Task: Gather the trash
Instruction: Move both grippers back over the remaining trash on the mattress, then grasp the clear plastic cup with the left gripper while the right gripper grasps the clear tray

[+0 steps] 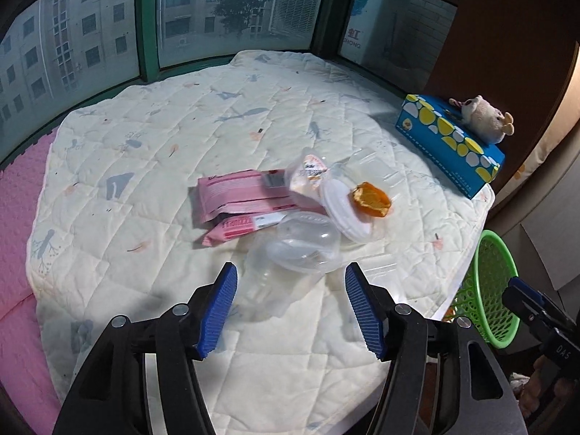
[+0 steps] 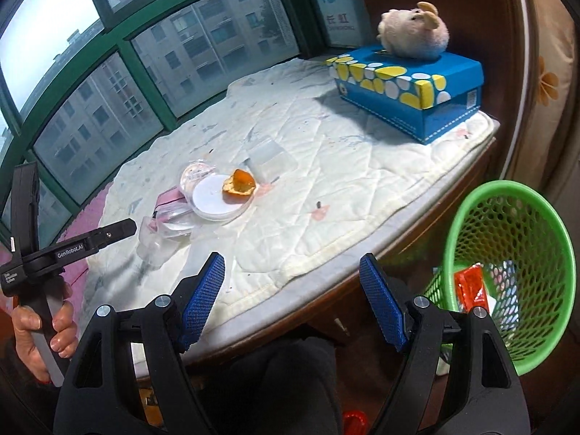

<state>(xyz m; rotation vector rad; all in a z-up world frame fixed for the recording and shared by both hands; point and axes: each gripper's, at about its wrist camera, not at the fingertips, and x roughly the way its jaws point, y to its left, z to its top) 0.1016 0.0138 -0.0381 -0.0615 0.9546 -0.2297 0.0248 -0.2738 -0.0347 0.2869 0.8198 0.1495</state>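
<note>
Both hand-held grippers are wide open and hold nothing. The left hand-held gripper hovers just before a clear plastic cup on a quilted mat, near pink wrappers and orange peel. The right hand-held gripper hangs beside a green basket holding trash.

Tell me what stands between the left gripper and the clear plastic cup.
Nothing visible does. The left gripper is open, and the clear plastic cup lies on its side on the quilt straight ahead of its fingers. The pink wrappers, white lid and orange peel lie beyond the cup.
</note>
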